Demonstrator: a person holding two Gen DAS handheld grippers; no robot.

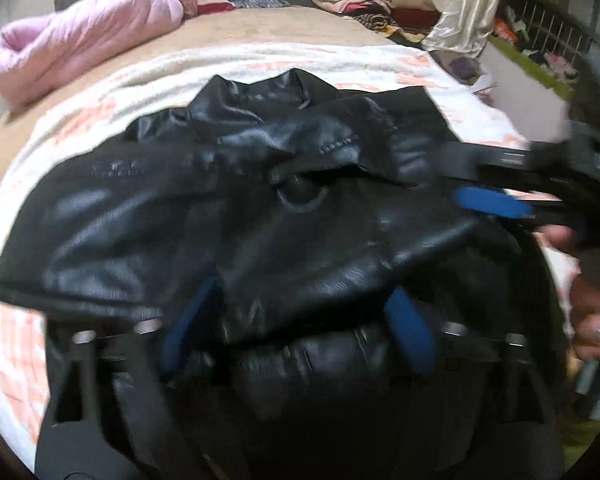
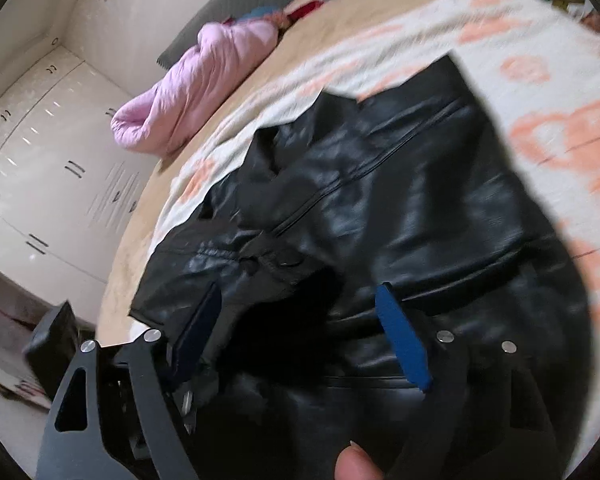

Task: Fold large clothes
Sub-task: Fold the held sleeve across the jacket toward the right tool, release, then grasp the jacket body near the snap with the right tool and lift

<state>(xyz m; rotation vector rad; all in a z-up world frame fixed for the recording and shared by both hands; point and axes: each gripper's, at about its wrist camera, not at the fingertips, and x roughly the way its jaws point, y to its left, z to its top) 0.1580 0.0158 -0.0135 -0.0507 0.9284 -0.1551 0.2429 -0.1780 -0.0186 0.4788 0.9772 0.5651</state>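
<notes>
While spread wide, both tongs point(image 1: 296, 316) point(image 2: 300, 320) straddle jacket point(image 1: 228, 208).

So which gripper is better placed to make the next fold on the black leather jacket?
Probably left: the left gripper sits open over the black leather jacket near its hem, while the right gripper hangs at its side.

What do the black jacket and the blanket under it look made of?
Black jacket: leather or faux leather, which one unclear; glossy highlights, stiff creases, stitched seams. Blanket: soft fleece or terry-like cloth, matte and fuzzy, white with peach print.
</notes>
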